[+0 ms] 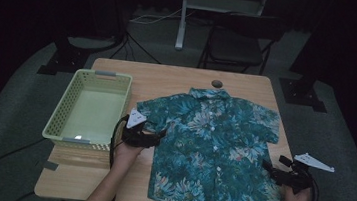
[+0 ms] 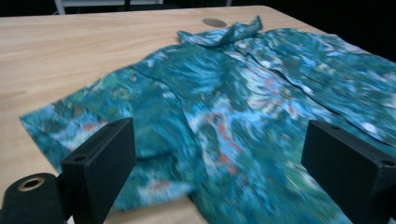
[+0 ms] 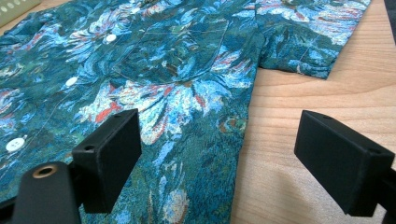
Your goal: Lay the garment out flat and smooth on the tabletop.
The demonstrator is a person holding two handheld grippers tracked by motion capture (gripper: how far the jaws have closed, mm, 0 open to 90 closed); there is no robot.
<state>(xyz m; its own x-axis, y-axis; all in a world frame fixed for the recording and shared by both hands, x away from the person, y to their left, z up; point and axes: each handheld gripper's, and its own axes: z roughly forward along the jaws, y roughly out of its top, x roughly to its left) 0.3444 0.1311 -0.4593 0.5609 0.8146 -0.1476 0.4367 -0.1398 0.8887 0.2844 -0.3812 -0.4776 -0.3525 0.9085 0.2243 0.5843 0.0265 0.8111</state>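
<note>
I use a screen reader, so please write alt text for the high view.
A teal floral shirt lies flat, buttoned, on a wooden table. A person's left claw and right claw, both open, sit at its side edges. A pale green basket stands left.
</note>
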